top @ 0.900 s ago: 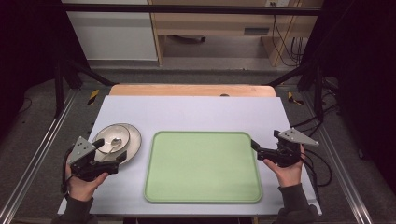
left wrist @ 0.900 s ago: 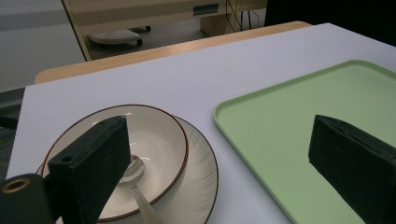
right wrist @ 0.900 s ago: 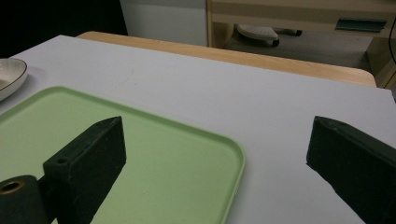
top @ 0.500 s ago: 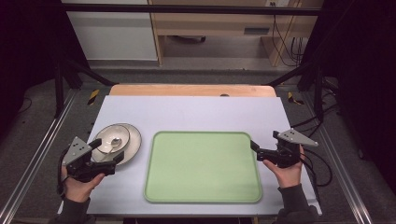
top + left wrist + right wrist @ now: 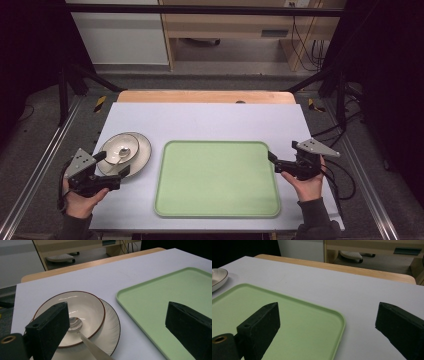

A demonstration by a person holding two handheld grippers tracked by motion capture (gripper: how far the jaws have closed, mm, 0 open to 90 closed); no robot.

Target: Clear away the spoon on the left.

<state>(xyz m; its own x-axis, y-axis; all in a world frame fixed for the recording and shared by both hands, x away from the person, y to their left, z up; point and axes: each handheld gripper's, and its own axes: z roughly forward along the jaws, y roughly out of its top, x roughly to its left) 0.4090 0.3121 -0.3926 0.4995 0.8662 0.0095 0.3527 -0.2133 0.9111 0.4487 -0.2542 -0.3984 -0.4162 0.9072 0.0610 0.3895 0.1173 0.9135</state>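
While both jaws stood spread with nothing between them, the left hand-held gripper point(image 5: 114, 162) hovered beside the cream ceramic bowl point(image 5: 120, 148), metal spoon point(image 5: 75, 324) inside, stacked on a white plate point(image 5: 110, 327); nothing was moved yet. Farther off, the right hand-held gripper point(image 5: 272, 159) waited spread at the bare pale green plastic tray point(image 5: 217, 178).

Cream brown-rimmed bowl point(image 5: 75, 315), pale green tray point(image 5: 217, 177)

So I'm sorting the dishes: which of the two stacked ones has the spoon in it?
The bowl with the thin brown rim, on top. The spoon lies in its hollow; the ribbed plate underneath only carries the bowl.
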